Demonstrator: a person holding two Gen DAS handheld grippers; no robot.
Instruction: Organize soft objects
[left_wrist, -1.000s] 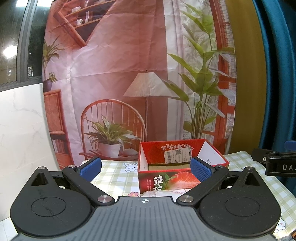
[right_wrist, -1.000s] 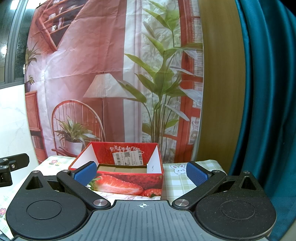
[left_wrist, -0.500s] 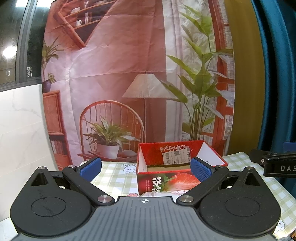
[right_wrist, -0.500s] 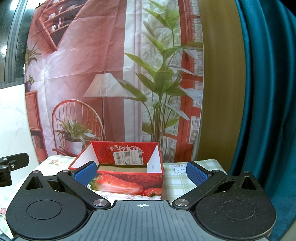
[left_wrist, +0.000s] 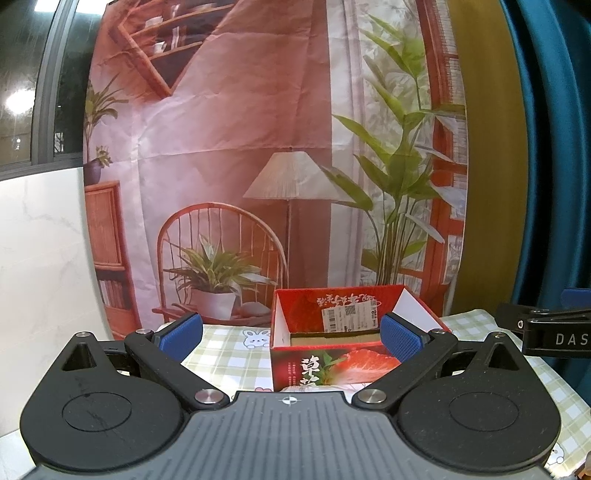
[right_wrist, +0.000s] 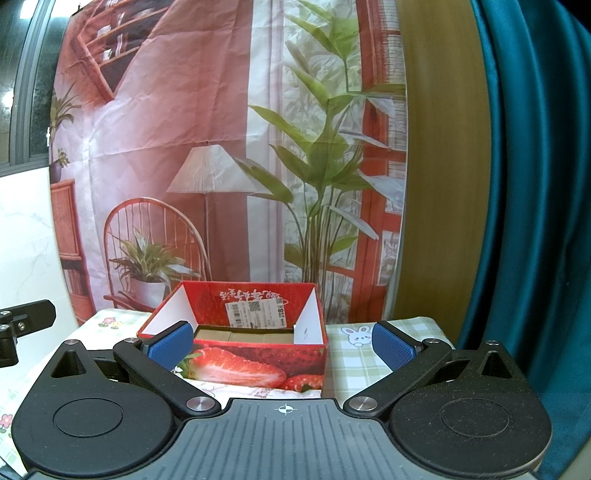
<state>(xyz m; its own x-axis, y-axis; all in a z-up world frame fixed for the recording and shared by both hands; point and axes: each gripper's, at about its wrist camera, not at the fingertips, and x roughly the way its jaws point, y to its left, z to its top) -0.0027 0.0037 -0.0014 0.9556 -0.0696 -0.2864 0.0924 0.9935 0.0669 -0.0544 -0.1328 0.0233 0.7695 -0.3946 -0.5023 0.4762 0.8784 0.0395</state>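
Observation:
A red strawberry-printed cardboard box (left_wrist: 332, 363) stands open-topped on a green checked tablecloth (left_wrist: 225, 354); its inside looks bare, with only a brown cardboard floor showing. My left gripper (left_wrist: 291, 336) is open, held level in front of the box, blue pads (left_wrist: 400, 338) wide apart with nothing between them. My right gripper (right_wrist: 281, 343) is open too, facing the same box (right_wrist: 251, 369) from its right front. No soft object shows in either view. The right gripper's side (left_wrist: 546, 334) shows at the left wrist view's right edge.
A printed backdrop (left_wrist: 258, 147) of a chair, lamp and plants hangs right behind the table. A teal curtain (right_wrist: 524, 184) falls at the right, past a wooden panel (right_wrist: 439, 166). A white marble wall (left_wrist: 40, 258) and window are at the left. The left gripper's side (right_wrist: 22, 325) shows at the right wrist view's left edge.
The left wrist view has shifted slightly, so the box sits a bit further left and lower between its fingers. The right gripper has not visibly moved.

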